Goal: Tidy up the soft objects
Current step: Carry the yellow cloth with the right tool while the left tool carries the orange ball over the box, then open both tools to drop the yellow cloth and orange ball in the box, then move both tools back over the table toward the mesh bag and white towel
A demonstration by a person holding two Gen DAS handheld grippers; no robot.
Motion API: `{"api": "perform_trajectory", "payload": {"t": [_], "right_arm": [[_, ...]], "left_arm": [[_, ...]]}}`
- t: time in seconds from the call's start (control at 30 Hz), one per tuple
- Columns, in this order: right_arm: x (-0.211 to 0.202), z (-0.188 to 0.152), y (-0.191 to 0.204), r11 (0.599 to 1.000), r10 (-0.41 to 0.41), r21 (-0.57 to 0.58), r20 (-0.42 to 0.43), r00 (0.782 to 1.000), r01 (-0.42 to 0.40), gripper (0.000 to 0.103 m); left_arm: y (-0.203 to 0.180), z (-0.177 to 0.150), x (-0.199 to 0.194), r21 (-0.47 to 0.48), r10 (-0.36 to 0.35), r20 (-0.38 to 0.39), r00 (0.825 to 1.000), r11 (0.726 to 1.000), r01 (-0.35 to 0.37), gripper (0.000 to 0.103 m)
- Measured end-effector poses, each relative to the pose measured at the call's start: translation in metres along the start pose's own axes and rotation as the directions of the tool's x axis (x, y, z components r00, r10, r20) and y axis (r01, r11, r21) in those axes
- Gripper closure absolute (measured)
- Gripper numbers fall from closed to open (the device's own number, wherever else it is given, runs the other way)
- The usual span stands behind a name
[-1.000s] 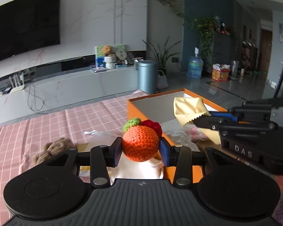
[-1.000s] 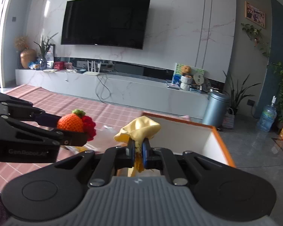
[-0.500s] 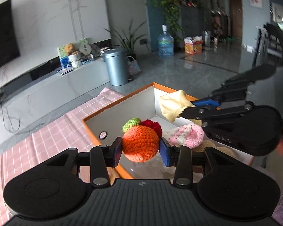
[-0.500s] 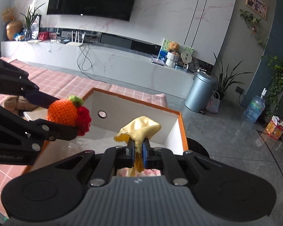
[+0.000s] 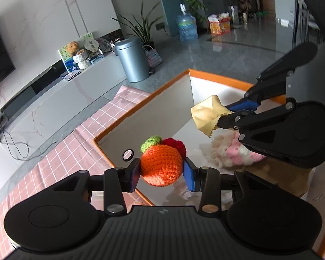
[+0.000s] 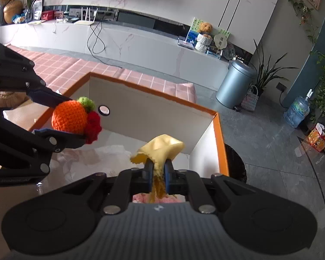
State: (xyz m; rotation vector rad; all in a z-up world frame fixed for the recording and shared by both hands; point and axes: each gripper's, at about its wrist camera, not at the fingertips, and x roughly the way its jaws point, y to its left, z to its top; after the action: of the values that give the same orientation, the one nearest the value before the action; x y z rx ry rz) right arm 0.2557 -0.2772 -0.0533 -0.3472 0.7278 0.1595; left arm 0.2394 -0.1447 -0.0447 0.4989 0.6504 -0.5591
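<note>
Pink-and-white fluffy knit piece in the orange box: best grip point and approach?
Judging from both wrist views, take the pink-and-white fluffy knit piece from above, pinching its raised middle. It lies flat and low on the floor of the orange-rimmed box, whose walls block side approaches. The right gripper partly covers it, so its far edge is unseen.

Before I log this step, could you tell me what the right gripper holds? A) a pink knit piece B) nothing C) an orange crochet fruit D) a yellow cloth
D: the right gripper is shut on the yellow cloth above the box.
</note>
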Motion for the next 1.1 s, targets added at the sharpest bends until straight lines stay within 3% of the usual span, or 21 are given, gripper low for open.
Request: {"api": "perform_trajectory", "payload": {"t": [0.23,0.37,0.43,0.73,0.9,1.1], "right_arm": [[0.012,-0.003,0.008,1.000,0.013,-0.021,-0.047,0.999,-0.014,0.083],[0.008,-0.003,0.009,1.000,0.012,-0.021,-0.044,0.999,-0.013,0.058],[0.008,-0.004,0.009,0.999,0.010,-0.032,-0.043,0.999,-0.011,0.056],[-0.011,-0.005,0.010,0.999,-0.010,-0.032,-0.010,1.000,0.010,0.044],[-0.032,-0.008,0.009,0.999,-0.052,-0.014,0.031,0.998,0.053,0.027],[-0.058,-0.016,0.015,0.993,-0.116,0.013,0.083,0.990,0.115,0.021]], "left_arm": [[-0.004,-0.005,0.005,0.038,0.001,-0.021,1.000,0.999,0.000,0.048],[-0.010,-0.007,0.002,0.065,-0.011,-0.011,1.000,0.998,0.012,0.030],[-0.012,-0.008,0.000,0.079,-0.007,-0.005,1.000,0.997,0.007,0.024],[-0.012,-0.005,-0.017,0.072,0.011,0.036,0.999,0.997,-0.013,0.021],[-0.013,-0.008,-0.036,0.022,0.000,0.086,0.996,1.000,-0.002,0.021],[-0.008,-0.019,-0.061,-0.075,0.001,0.159,0.987,0.997,0.011,0.021]]}}
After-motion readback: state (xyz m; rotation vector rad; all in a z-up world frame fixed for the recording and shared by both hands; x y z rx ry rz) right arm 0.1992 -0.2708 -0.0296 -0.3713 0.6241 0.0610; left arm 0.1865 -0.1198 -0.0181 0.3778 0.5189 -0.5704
